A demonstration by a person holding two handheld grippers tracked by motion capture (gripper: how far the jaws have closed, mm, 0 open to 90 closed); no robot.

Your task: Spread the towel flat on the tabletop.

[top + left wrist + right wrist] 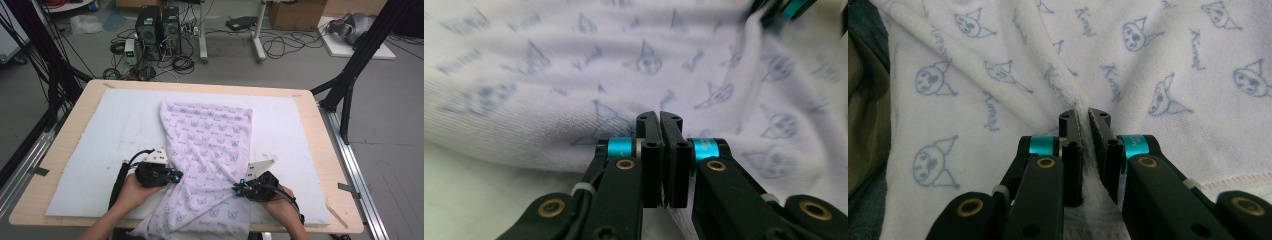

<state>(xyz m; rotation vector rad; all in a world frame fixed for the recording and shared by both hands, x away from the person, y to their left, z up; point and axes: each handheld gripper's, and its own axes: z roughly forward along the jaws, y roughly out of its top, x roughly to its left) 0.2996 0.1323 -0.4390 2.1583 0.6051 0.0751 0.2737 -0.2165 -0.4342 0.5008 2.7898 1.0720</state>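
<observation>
A white towel printed with small blue cat faces lies lengthwise on the white foam pad, its near end hanging over the table's front edge. My left gripper is shut on the towel's left edge; the cloth bunches around its closed jaws. My right gripper pinches the towel's right edge, and a fold of terry cloth sits between its nearly closed jaws. A hand holds each gripper from the table's front.
The foam pad covers most of the wooden table. Black frame legs stand at both sides. Computer towers, cables and cardboard boxes sit on the floor beyond the table.
</observation>
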